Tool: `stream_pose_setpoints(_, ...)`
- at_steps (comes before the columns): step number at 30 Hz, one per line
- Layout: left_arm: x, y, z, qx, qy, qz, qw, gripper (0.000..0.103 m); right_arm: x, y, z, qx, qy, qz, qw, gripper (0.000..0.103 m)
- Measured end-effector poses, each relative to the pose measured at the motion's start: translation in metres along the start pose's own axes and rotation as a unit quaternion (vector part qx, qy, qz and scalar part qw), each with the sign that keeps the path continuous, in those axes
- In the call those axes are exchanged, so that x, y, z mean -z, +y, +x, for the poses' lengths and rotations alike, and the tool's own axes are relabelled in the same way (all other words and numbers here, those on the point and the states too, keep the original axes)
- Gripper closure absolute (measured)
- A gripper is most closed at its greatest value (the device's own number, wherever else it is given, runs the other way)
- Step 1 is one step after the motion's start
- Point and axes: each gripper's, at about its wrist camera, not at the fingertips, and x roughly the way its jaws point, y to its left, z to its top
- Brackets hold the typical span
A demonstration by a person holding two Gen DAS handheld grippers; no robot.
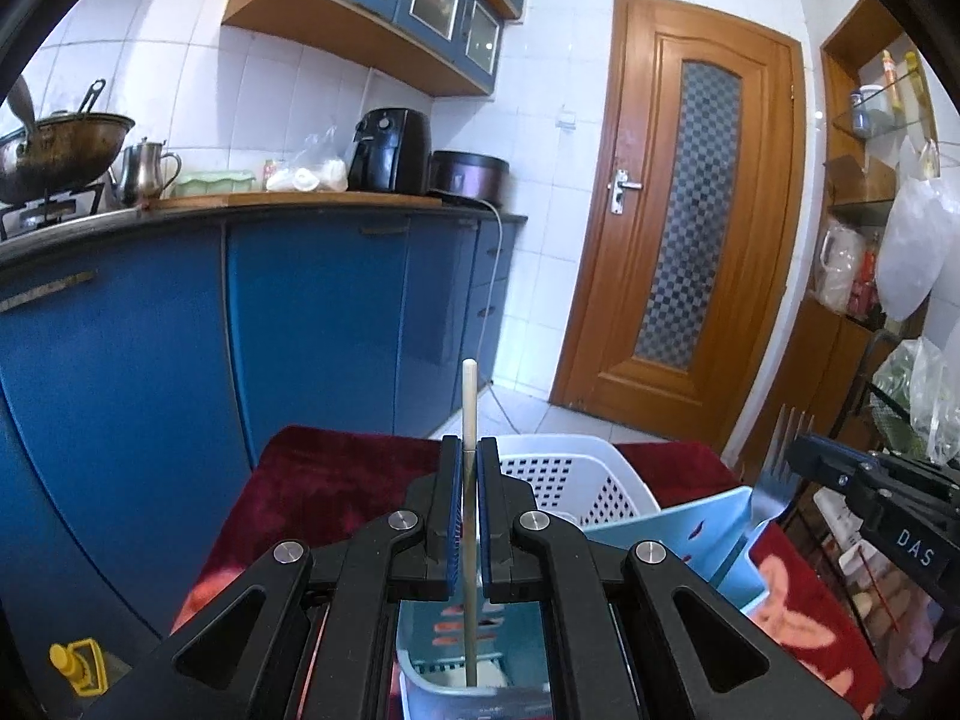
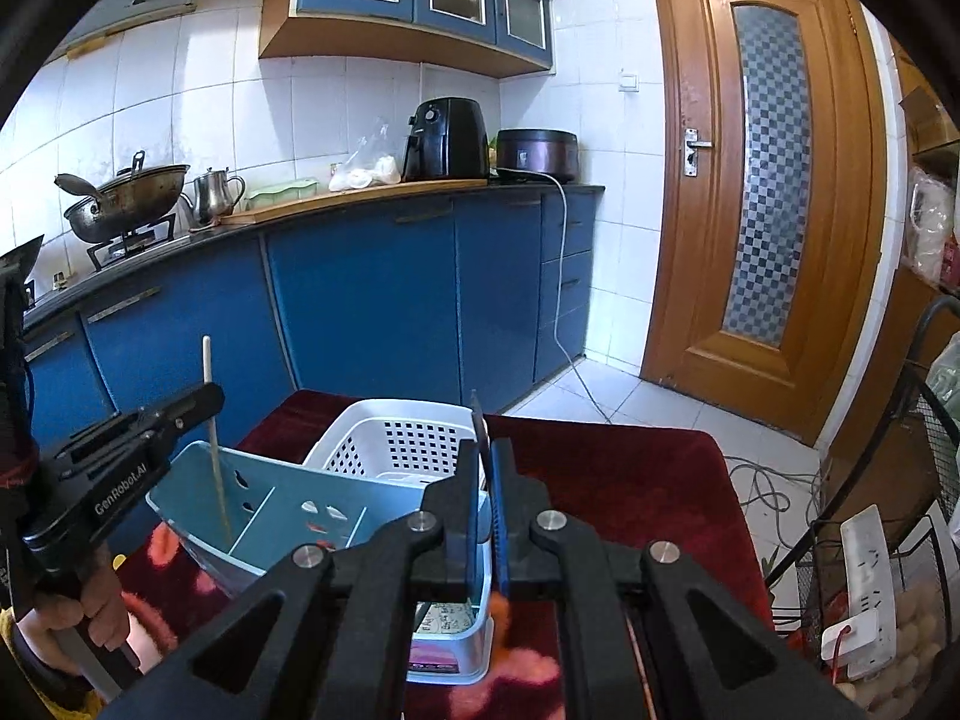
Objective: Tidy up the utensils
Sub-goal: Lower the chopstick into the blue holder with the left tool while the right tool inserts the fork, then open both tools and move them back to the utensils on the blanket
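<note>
So the left gripper (image 1: 471,516) has its fingers (image 1: 449,510) clenched on a single pale chopstick (image 1: 470,414), held pretty much upright; the top end pokes well above the fingers and the bottom end dips down inside the light blue utensil caddy (image 2: 288,510); from the right wrist view you can see the stick going into the caddy's left compartment, near the dividers; the right gripper (image 2: 487,516) is grasping a fork (image 1: 780,462), fingers pinched tight on the flat handle, tines pointing up, sitting just above the caddy's right end; a white perforated basket (image 2: 396,438) sits right behind the caddy, touching or just about; both are on a surface covered with a dark red cloth (image 2: 630,480) with pinkish patterns; blue kitchen cabinets (image 2: 372,306) and a wooden door (image 2: 762,192) are in the background.
</note>
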Motion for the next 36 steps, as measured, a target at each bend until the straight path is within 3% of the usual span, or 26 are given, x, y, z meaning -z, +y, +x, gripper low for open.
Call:
stream_pose_setpoints(6, 0.004, -0.004, 0.001, -0.003, 0.024, 0.008, 0.9997, 0.098, 0.001, -0.006, -0.004, -0.014, 0.002, 0.02, 1.0, 0.095)
stream_pose_setpoints(10, 0.005, -0.006, 0.002, -0.003, 0.038, 0.01, 0.9992, 0.09, 0.001, -0.008, -0.008, -0.025, -0.001, 0.033, 0.999, 0.079)
stream_pose_setpoints(15, 0.006, -0.005, -0.004, 0.0, 0.043, 0.008, 0.999, 0.069, -0.002, -0.009, -0.018, -0.03, -0.015, 0.042, 0.999, 0.071)
stream_pose_setpoints(17, 0.006, -0.006, -0.009, -0.001, 0.041, 0.011, 0.9991, 0.067, -0.002, -0.009, -0.024, -0.032, -0.02, 0.045, 0.998, 0.069)
stream_pose_setpoints(28, 0.007, -0.011, -0.044, -0.002, 0.052, 0.032, 0.9981, 0.065, 0.003, -0.011, -0.059, -0.043, -0.03, 0.068, 0.996, 0.068)
stream_pose_setpoints(36, 0.022, -0.004, -0.07, 0.01, 0.094, 0.024, 0.9953, 0.065, 0.025, -0.003, -0.079, -0.05, -0.008, 0.075, 0.996, 0.067)
